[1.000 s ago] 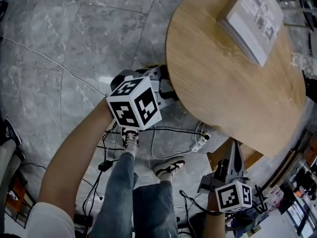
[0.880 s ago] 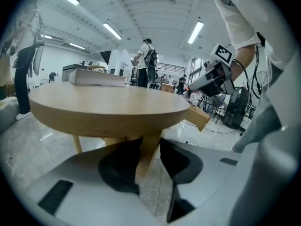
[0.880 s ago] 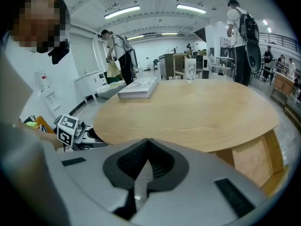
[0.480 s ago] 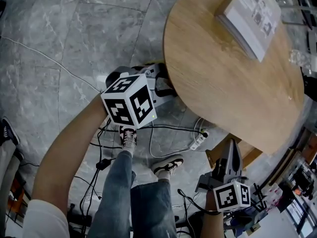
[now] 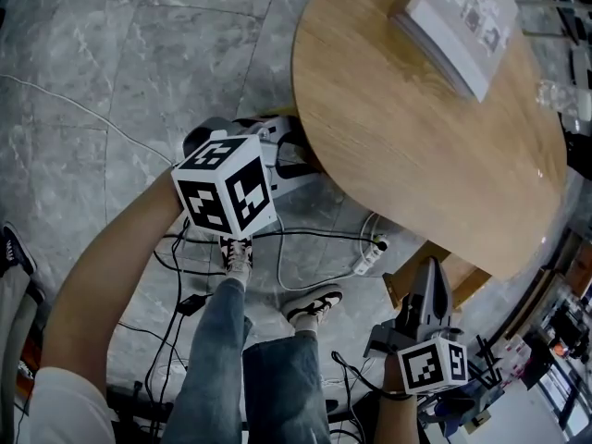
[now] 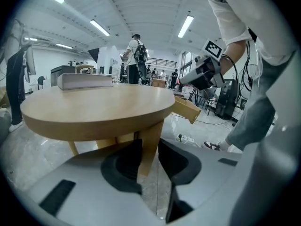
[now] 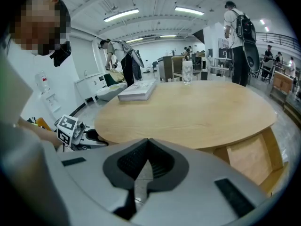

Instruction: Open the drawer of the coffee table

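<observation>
The round wooden coffee table fills the upper right of the head view. Its drawer juts out from under the near rim and also shows as a pale wooden box. My left gripper sits at the table's left edge. Its jaws have just closed a little and stand a narrow gap apart with nothing gripped; a table leg shows through the gap beyond them. My right gripper hovers by the drawer, shut and empty.
A thick book and a clear glass rest on the tabletop. Cables and a white power strip lie on the marble floor under the table edge, near the person's shoes. Other people stand in the background.
The head view has drifted, so the table sits slightly further left. My left gripper's marker cube has rolled a little. The right gripper has stayed put.
</observation>
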`<state>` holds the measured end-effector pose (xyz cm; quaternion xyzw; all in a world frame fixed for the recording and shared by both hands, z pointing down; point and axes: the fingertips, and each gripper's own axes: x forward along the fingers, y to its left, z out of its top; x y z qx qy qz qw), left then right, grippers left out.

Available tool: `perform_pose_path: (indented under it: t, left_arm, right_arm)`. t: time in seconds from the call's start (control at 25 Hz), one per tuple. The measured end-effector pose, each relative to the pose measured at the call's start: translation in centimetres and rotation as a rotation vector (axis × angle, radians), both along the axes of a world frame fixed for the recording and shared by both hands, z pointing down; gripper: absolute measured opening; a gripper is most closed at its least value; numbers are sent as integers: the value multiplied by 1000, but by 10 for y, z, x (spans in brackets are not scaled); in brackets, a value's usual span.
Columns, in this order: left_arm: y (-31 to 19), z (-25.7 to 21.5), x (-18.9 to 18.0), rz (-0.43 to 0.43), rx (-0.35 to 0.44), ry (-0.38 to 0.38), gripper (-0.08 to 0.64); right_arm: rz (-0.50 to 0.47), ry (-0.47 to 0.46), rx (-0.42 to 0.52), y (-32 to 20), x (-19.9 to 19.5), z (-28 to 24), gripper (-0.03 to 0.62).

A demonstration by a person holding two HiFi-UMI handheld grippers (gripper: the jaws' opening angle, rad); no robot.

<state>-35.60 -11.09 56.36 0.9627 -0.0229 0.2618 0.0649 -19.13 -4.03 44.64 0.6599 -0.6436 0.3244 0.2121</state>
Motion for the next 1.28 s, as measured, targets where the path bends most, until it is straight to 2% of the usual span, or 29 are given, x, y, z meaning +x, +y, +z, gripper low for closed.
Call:
perform_pose_path:
  t: [0.48, 0.64, 1.28]
  left_arm:
    - [9, 0, -3, 120, 38, -49, 86]
    - [23, -1, -5, 162, 27, -49, 81]
    - [95, -4, -19, 241, -16, -54, 80]
  right_arm:
    - [-3, 0, 11, 0, 7, 1, 0]
    - [-7, -5, 5, -2, 9, 6, 0]
    - [-36, -21, -7, 4, -1, 13, 0]
